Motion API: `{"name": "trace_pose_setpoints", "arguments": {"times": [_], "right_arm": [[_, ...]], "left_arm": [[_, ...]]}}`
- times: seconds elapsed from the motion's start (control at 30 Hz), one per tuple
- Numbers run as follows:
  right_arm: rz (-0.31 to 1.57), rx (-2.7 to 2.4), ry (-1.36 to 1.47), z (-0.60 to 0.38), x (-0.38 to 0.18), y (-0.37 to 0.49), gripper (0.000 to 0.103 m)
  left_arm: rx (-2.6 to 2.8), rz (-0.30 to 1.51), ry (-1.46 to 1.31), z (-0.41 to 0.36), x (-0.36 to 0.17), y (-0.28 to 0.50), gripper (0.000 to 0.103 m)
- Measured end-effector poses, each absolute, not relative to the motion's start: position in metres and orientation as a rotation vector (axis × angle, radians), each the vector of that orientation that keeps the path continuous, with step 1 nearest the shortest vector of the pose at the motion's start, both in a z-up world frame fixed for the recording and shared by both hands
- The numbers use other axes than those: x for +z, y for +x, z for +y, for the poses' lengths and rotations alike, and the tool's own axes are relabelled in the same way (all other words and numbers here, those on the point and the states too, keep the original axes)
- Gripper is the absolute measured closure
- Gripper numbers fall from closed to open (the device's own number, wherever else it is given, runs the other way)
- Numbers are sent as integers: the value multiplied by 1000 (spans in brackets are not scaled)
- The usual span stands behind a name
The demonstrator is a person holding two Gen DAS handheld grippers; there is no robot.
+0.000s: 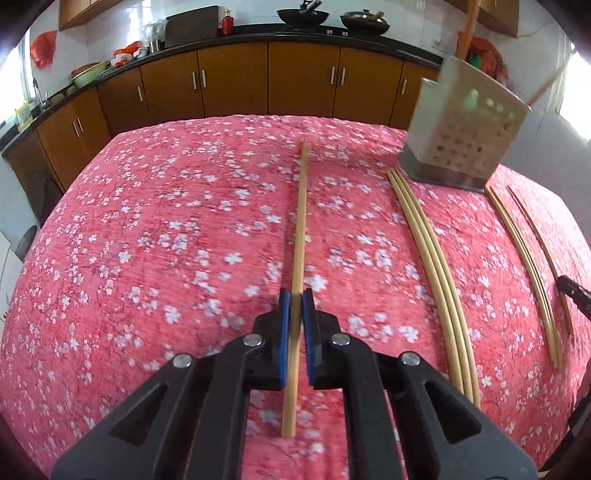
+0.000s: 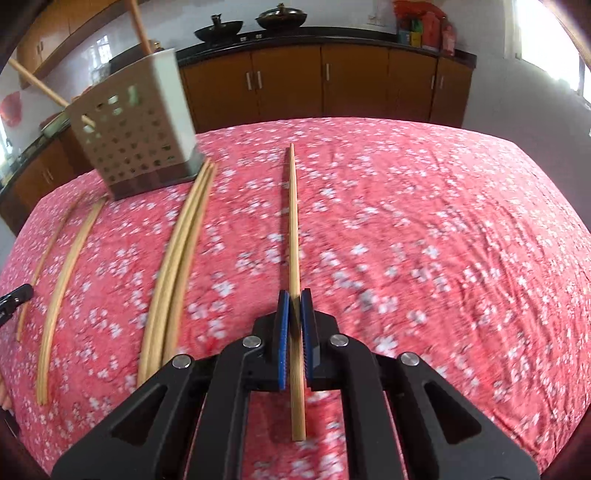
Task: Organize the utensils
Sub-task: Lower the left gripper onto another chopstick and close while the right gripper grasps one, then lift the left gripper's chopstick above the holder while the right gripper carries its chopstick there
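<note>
In the left wrist view my left gripper is shut on a pale wooden chopstick that runs straight ahead over the pink floral cloth. My right gripper is likewise shut on its own chopstick. A perforated beige utensil holder stands at the far side, between the two grippers, with two chopsticks sticking out of its top. Loose chopsticks lie in a bundle on each side of the holder.
The pink floral tablecloth covers the whole table. The other gripper's tip shows at each view's edge. Brown kitchen cabinets and a dark counter with woks run behind the table.
</note>
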State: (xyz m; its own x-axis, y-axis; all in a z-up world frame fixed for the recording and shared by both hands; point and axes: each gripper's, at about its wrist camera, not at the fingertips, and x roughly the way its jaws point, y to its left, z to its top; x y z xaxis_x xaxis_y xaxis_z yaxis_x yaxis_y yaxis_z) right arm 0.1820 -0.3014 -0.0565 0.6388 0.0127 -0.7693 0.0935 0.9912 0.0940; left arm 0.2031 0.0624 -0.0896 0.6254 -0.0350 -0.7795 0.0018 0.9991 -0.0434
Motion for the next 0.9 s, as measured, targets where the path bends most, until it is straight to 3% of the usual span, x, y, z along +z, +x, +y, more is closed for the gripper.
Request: {"name": "trace_pose_setpoints", "arguments": {"times": [0.9], "right_arm": [[875, -52, 115, -297, -59, 182, 95]], "left_arm": [[-39, 884, -111, 71, -88, 201, 92]]}}
